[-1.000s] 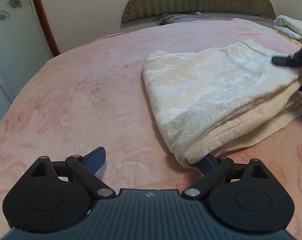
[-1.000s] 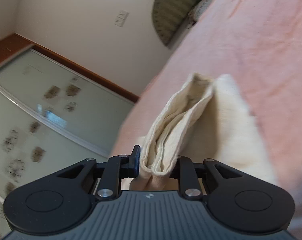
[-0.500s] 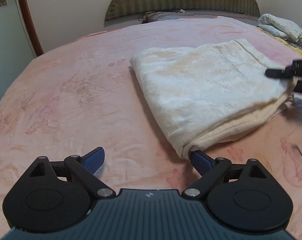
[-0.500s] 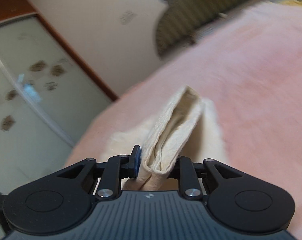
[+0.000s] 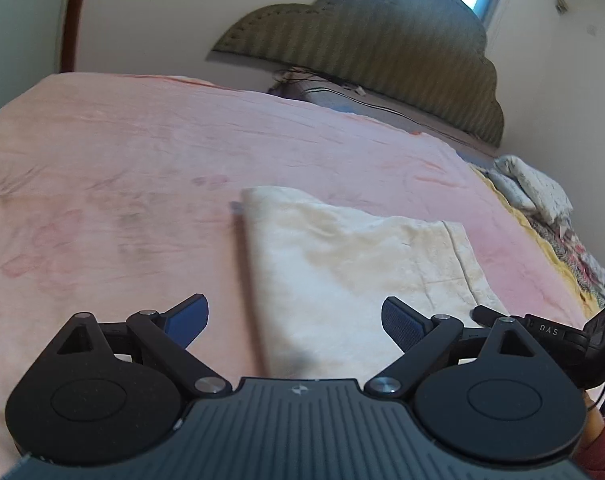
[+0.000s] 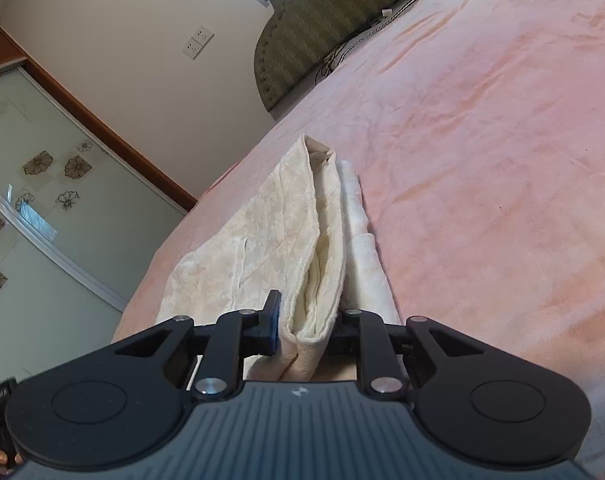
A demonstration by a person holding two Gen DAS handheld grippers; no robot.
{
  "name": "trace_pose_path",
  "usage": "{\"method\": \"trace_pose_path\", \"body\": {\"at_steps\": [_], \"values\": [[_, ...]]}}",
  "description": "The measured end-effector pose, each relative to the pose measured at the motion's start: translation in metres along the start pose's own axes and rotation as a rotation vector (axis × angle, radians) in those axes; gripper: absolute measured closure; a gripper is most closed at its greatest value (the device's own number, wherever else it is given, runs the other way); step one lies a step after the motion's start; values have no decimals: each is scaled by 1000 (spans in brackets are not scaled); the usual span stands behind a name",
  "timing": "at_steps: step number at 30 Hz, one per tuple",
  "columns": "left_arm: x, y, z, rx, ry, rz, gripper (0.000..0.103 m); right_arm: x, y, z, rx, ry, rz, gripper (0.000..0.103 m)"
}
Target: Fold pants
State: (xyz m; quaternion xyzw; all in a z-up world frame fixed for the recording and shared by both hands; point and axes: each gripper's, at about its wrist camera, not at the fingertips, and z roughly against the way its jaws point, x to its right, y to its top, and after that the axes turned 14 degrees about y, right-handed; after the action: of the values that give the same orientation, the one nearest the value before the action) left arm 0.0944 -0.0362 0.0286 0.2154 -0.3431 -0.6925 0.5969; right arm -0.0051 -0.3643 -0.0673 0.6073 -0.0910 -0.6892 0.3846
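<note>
The cream pants [image 5: 342, 264] lie folded into a flat stack on the pink bed. My left gripper [image 5: 294, 316] is open, its blue pads wide apart above the near end of the pants, holding nothing. My right gripper [image 6: 306, 328] is shut on the layered edge of the pants [image 6: 298, 248], with several folded layers pinched between the pads. The right gripper's black body [image 5: 542, 332] shows at the right edge of the left wrist view, at the near right corner of the pants.
The pink bedspread [image 5: 122, 168] spreads wide to the left and beyond the pants. A green padded headboard [image 5: 382, 52] stands at the far end with cables along it. Other bedding [image 5: 542, 188] is piled at the right edge. A wardrobe with flower-print doors [image 6: 42, 208] stands left.
My left gripper has swung right and over the near end of the pants, staying open. My right gripper keeps its hold on the pants' edge and has tilted.
</note>
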Motion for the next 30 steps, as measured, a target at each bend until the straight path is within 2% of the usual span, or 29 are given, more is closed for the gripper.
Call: {"method": "trace_pose_path", "body": {"at_steps": [2,4,7,10,14,20,25,26,27,28,30], "values": [[24,-1,-11,28,25,-71,8,-3,0,0,-6,-13,21,84],[45,-7,-26,21,96,-135,8,1,-2,-2,-6,-9,-2,84],[61,-14,-39,19,154,-169,8,5,-1,-4,-4,-1,-10,84],[64,-21,-42,8,151,-179,8,2,0,-2,7,-1,1,84],[69,-25,-45,9,171,-198,8,-11,1,-2,2,-28,76,84],[66,-24,-49,-18,182,-190,8,-4,2,0,-41,-37,41,79],[54,-21,-50,-7,170,-178,8,-21,17,12,-31,-128,154,74],[48,-19,-51,-13,157,-160,8,-24,22,13,-23,-156,184,72],[41,-17,-54,-29,139,-135,8,-26,29,12,-20,-178,211,60],[33,-14,-58,-56,115,-100,8,-27,36,10,-26,-182,229,41],[13,-8,-67,-124,50,-14,8,-24,50,-1,-78,-149,256,25]]}}
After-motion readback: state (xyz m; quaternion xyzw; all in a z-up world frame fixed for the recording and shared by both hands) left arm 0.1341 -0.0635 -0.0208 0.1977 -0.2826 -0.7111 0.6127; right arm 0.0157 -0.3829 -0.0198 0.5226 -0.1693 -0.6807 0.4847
